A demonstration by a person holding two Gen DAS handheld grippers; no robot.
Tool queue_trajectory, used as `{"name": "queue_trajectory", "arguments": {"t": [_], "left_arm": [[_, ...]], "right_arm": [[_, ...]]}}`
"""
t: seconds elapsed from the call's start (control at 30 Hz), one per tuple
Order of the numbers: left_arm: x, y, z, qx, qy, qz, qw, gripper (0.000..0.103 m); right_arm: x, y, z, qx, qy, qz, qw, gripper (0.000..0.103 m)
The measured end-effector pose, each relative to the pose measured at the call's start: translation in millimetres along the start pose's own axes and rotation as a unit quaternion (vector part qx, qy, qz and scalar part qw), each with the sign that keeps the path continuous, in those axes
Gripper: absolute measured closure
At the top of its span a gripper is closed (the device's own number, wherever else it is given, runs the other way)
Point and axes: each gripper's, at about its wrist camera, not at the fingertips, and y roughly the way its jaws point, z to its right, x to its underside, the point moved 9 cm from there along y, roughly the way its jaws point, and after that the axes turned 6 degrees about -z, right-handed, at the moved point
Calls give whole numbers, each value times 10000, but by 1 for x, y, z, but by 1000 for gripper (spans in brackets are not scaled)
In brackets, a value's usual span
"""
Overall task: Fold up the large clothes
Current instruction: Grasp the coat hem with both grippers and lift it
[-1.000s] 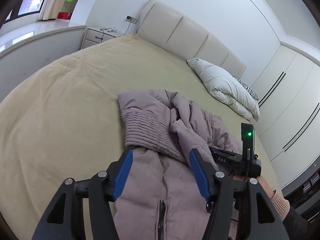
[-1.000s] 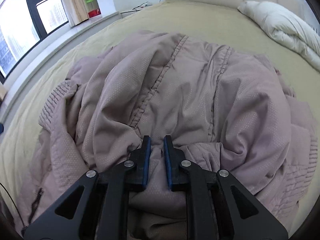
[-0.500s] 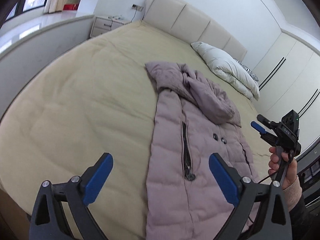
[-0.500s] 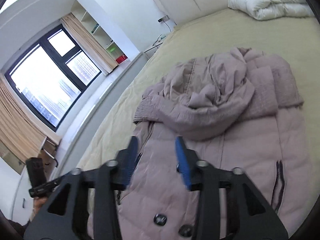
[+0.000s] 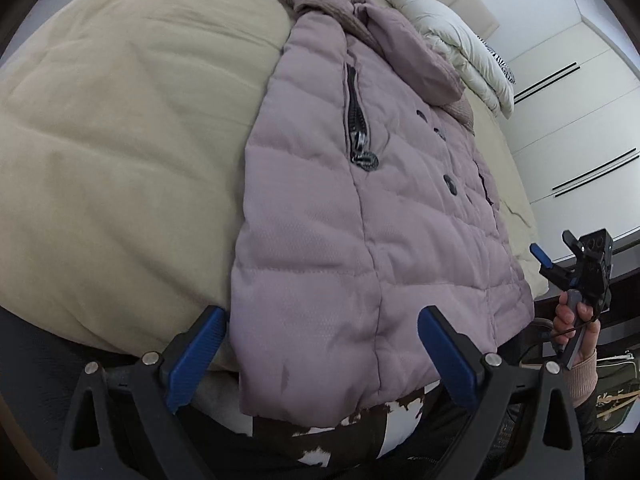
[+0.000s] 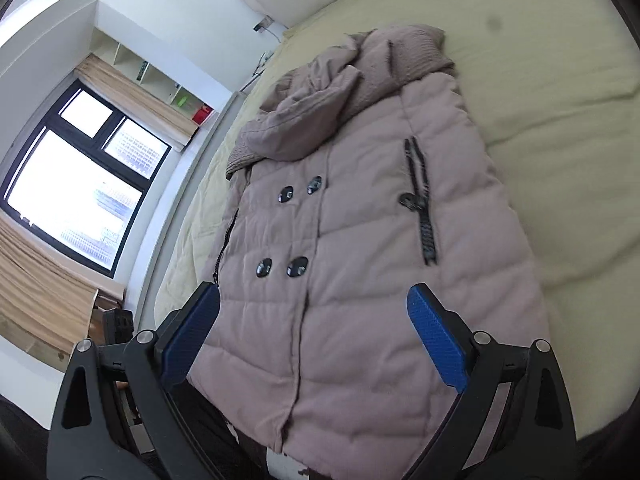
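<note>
Right wrist view, one mauve coat (image 6: 360, 264) on bed (image 6: 560, 120), four buttons (image 6: 298, 267), both grippers' fingers (image 6: 436, 344) released.

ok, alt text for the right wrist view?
A mauve puffer coat lies flat, front up, on a beige bed, hem hanging over the near edge. The right claw hovers open above the hem, holding nothing; a window is at left.

You have a dusty mauve quilted coat (image 5: 360, 216) with dark buttons (image 6: 297, 267) and a black zip (image 6: 420, 200) on a pale yellow-beige bed (image 5: 120, 120), a white pillow (image 5: 460, 44) beyond, and blue pads (image 6: 436, 340) on each black gripper.
</note>
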Motion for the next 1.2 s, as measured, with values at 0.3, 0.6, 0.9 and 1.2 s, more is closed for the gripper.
{"name": "queue_trajectory", "arguments": {"t": [0.3,0.6,0.9,1.2], "left_arm": [[0,12,-12,446,-471,-148,9978,16],[6,13,-12,779,-516,-373,9949,44],[5,13,-7,842,-497,-380,9945,78],[15,-9,19,354,99,-127,9992,95]], "right_arm": [[51,-54,94,519,906,-313,9940,8],[73,-53,125,376,1255,-947,9868,25],[87,-35,127,64,1576,-1155,9807,70],[92,-46,94,745,730,-957,9899,94]]}}
